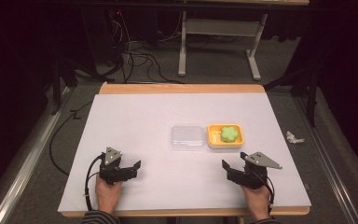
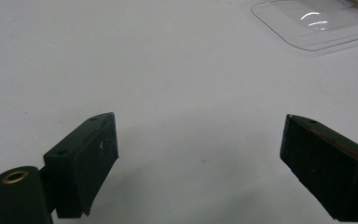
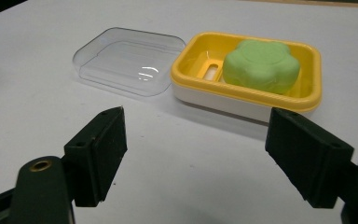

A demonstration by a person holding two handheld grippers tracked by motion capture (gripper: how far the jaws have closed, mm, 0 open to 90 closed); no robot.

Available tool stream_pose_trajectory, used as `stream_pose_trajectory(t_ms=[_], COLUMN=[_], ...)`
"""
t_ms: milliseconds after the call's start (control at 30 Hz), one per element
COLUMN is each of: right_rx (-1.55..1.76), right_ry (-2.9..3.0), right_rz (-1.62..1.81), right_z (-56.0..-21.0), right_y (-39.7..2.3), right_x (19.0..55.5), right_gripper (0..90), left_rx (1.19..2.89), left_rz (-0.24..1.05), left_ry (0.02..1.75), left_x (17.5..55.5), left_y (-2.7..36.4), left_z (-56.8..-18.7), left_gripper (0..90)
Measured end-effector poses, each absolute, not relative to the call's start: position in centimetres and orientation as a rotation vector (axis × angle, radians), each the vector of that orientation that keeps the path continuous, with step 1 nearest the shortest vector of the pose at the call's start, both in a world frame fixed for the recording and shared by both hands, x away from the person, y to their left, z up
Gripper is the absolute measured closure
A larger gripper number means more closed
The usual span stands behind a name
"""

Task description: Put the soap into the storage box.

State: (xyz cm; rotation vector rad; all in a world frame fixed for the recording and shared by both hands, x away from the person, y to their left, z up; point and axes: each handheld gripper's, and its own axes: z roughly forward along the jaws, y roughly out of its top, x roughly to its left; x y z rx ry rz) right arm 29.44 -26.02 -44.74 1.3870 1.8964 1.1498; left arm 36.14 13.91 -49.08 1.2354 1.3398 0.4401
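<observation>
A yellow soap dish (image 3: 244,88) holding a green flower-shaped soap (image 3: 261,65) sits mid-tabletop (image 1: 144,116), its clear lid (image 3: 128,60) touching it alongside. The left gripper (image 2: 200,154) and right gripper (image 3: 193,149) rest nearer the person, jaws spread wide, gripping nothing.

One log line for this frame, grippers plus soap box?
left gripper: open, idle | right gripper: open, idle | green flower-shaped soap: in yellow plastic tray | clear plastic lid: off, beside tray

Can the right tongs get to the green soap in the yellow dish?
Probably yes. The right tongs are open and point toward the green soap, which sits uncovered in the yellow dish. The clear lid lies beside the dish, with bare table between.
</observation>
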Motion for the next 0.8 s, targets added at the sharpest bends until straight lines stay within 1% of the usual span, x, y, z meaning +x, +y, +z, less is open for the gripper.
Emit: stream_pose_trajectory(t_ms=[800], right_rx=[1.359], right_ry=[1.979], right_rz=[1.105], right_z=[-46.3], right_y=[-24.0], right_x=[30.9], right_gripper=[21.3], left_rx=[1.241], left_rz=[0.436], left_ry=[1.339], left_x=[36.1], left_y=[13.9], left_z=[-49.1], left_gripper=[12.0])
